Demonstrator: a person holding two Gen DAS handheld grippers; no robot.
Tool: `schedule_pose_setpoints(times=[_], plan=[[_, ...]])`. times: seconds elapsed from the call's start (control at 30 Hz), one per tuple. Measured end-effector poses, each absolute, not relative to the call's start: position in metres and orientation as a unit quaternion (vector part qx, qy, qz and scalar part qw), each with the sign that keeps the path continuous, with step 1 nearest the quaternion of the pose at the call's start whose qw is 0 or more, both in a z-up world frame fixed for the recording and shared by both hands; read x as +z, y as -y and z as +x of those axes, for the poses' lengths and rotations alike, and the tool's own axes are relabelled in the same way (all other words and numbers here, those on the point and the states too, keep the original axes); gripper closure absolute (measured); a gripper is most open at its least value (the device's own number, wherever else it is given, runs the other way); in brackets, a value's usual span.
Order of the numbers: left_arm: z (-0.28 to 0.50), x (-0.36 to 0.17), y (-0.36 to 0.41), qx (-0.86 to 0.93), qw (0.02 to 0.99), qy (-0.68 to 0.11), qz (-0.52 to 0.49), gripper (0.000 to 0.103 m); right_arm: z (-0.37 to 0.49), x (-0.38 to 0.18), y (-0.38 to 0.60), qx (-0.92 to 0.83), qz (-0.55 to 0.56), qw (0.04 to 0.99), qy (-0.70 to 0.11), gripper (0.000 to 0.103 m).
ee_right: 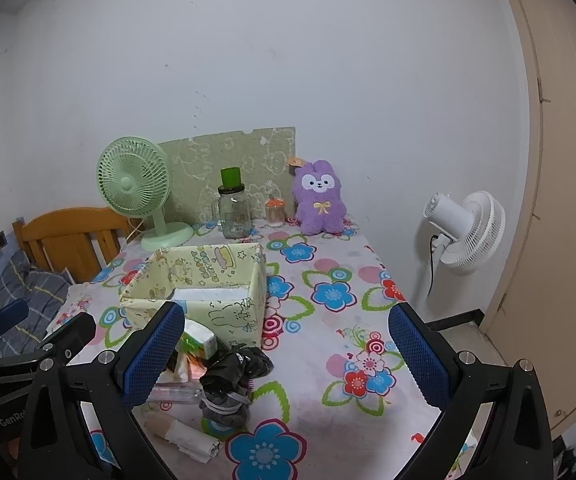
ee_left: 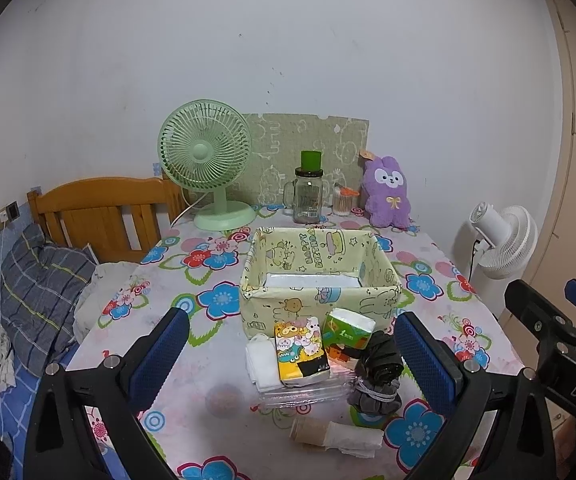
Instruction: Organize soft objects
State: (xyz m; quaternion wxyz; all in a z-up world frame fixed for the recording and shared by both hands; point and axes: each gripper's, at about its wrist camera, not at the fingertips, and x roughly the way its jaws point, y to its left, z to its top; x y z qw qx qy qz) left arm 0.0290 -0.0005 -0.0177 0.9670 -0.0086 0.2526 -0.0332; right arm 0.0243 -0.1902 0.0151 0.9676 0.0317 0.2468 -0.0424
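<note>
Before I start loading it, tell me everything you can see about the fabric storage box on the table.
The fabric storage box is a soft, open-topped rectangular bin in pale yellow-green cloth printed with cartoon animals, stars and "HAPPY BIRTHDAY" on an inner wall. It stands upright mid-table on the floral tablecloth, walls slightly slumped. Only a pale flat bottom shows inside, nothing else. The green tissue pack lies against its near wall; neither gripper touches it.

I see the fabric bin [ee_left: 320, 276] mid-frame on the surface [ee_left: 440, 280]; tissue packs [ee_left: 302, 354], umbrella [ee_left: 380, 356] and paper roll [ee_left: 336, 434] just below it; desk fan [ee_left: 207, 160], jar [ee_left: 308, 196], plush [ee_left: 386, 192] above it.
</note>
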Motion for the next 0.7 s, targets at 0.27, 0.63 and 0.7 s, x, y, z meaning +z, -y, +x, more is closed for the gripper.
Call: schedule_pose_setpoints(times=[0.27,0.63,0.7], plan=[[0.0323,-0.0194,0.0035,-0.034,0.966,-0.257,-0.004,0.000,0.0259,0.0135,0.1908,-0.046,0.030,0.966,-0.251,0.000],[0.0325,-0.0200,0.0051,-0.035,0.966,-0.257,-0.003,0.000,0.0257,0.0140,0.1918,-0.046,0.031,0.967,-0.250,0.000],[0.0320,-0.0206,0.0063,-0.036,0.966,-0.257,-0.002,0.000,0.0256,0.0141,0.1926,-0.046,0.031,0.967,-0.249,0.000]])
